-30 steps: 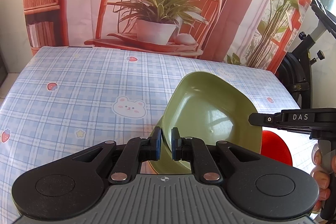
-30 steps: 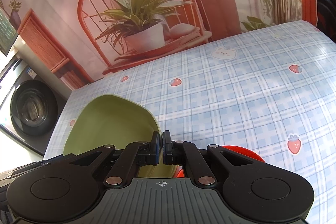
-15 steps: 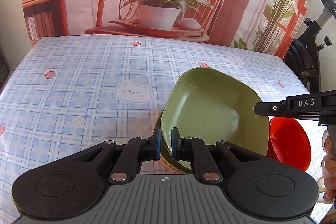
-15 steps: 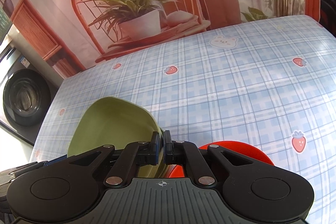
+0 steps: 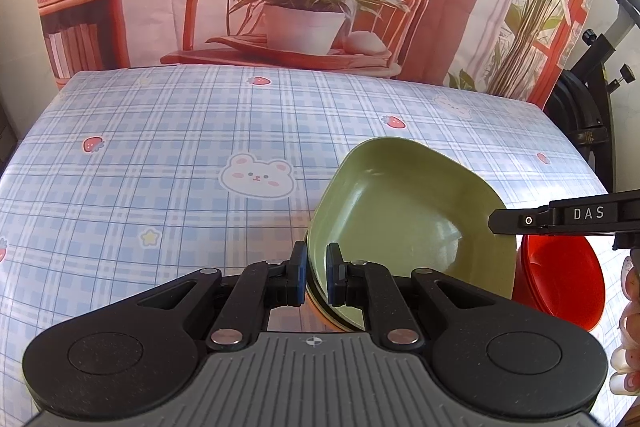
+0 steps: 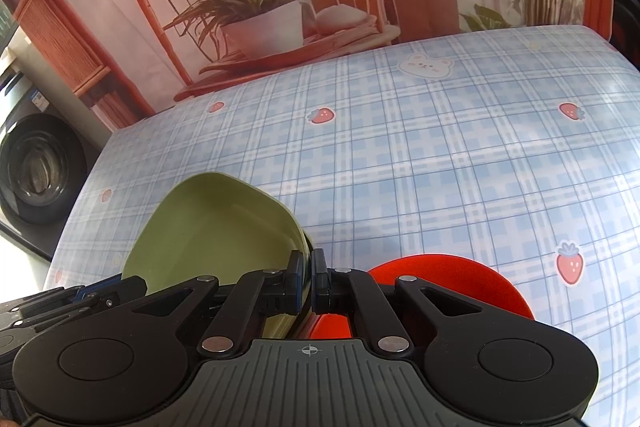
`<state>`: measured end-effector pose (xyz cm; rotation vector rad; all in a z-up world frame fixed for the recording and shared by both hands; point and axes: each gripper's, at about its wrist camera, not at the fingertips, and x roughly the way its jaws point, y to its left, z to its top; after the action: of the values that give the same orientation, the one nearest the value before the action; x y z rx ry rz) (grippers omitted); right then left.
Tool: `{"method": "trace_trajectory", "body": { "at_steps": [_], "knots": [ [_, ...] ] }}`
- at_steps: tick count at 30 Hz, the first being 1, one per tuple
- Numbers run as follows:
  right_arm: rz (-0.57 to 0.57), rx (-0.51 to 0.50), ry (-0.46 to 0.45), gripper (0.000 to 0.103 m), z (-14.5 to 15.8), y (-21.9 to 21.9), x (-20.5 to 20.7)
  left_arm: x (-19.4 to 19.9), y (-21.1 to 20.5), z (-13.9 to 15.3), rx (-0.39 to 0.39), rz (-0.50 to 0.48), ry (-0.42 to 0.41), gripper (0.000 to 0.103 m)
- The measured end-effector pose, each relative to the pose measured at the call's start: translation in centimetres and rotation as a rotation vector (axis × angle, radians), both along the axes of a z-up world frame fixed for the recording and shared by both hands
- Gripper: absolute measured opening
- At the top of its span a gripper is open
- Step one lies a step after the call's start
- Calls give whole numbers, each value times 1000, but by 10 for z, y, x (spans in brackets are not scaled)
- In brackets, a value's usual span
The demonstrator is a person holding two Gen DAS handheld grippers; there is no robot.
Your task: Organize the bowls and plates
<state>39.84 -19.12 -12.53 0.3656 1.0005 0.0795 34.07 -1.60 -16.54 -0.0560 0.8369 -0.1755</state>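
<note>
A green plate (image 5: 404, 223) is held tilted above the blue plaid table (image 5: 180, 155); it also shows in the right wrist view (image 6: 216, 227). My left gripper (image 5: 316, 277) is shut on its near left rim. My right gripper (image 6: 307, 281) is shut on its right rim; its body shows in the left wrist view (image 5: 568, 217). Under the green plate more stacked rims (image 5: 326, 311), one orange, show at the left gripper. A red bowl (image 5: 560, 279) sits on the table right of the plate, also in the right wrist view (image 6: 448, 279).
A printed backdrop of a chair and potted plant (image 5: 304, 7) stands behind the table. A black exercise machine (image 5: 592, 87) is off the right edge. A washing machine (image 6: 36, 171) is past the left edge.
Both grippers have drawn back and lowered with the green plate still held; the plate sits lower and flatter. The red bowl shows more fully to its right.
</note>
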Motion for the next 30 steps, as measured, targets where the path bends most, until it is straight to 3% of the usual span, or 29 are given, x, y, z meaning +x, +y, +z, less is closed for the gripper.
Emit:
{"method": "trace_trajectory", "body": {
  "at_steps": [25,30],
  "knots": [
    [3,-32,5,4,0,0,-3,-2,6,1,-13,6,-12,11],
    [20,-79,-51,9,11,4,-9,-9,3,10,13,4,-36,11]
  ]
}}
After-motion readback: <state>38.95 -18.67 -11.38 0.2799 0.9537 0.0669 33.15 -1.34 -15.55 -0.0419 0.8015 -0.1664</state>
